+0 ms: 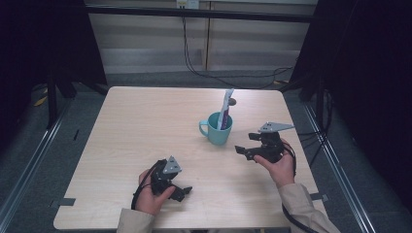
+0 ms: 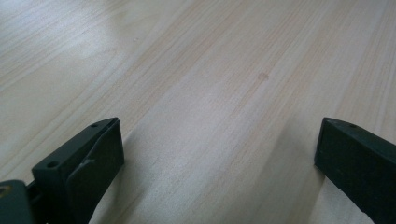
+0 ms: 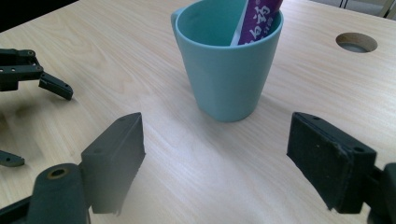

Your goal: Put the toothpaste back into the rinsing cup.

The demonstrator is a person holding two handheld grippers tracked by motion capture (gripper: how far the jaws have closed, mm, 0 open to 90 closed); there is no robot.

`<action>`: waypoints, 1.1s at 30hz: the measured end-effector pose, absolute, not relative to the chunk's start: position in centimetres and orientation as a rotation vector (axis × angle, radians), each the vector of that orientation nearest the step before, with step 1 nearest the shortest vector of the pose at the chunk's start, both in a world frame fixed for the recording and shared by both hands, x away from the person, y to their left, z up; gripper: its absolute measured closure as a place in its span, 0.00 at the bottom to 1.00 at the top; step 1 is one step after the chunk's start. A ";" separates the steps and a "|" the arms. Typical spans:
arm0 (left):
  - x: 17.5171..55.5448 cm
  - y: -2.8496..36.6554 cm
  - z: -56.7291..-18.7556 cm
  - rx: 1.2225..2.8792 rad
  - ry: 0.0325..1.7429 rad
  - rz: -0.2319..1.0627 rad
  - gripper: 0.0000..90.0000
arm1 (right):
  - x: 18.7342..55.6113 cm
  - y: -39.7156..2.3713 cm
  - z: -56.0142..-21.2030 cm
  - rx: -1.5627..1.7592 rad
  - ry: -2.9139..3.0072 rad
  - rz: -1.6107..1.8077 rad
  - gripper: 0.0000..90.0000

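Black tongs (grey plates), beige sleeves

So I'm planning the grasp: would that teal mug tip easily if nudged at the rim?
Probably somewhat. The teal mug narrows toward its base, and the tall purple-and-white tube leaning out of it puts weight high. Its smooth wall may slip between pads. The right gripper, open, faces it.

Packet in the mug: top cut off by the upper edge in right gripper view, lower part hidden inside the mug. Print on it too small to read in high view. Left gripper cut by the left edge.
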State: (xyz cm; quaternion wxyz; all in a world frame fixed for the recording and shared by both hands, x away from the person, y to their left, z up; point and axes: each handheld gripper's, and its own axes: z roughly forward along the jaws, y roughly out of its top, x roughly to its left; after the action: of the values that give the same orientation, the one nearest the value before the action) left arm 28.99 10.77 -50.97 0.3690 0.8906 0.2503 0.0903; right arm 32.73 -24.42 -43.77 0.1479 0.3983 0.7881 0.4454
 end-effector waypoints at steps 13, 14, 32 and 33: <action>29.0 10.8 -51.0 2.286 0.642 0.232 0.01 | 31.4 -25.1 -45.3 1.132 2.296 1.270 0.17; 29.0 10.8 -51.0 2.286 0.642 0.232 0.01 | 31.3 -25.2 -45.3 1.128 2.297 1.272 0.17; 29.0 10.8 -51.0 2.286 0.644 0.233 0.01 | 29.5 -26.6 -46.9 1.137 2.312 1.241 0.16; 29.0 10.8 -51.0 2.286 0.643 0.232 0.01 | 29.4 -26.7 -46.9 1.139 2.315 1.235 0.16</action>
State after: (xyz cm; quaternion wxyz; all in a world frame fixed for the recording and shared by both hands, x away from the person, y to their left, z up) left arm 28.99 10.77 -50.97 0.3688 0.8906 0.2505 0.0902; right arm 29.39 -26.67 -46.95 0.1401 0.3941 0.8014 0.4276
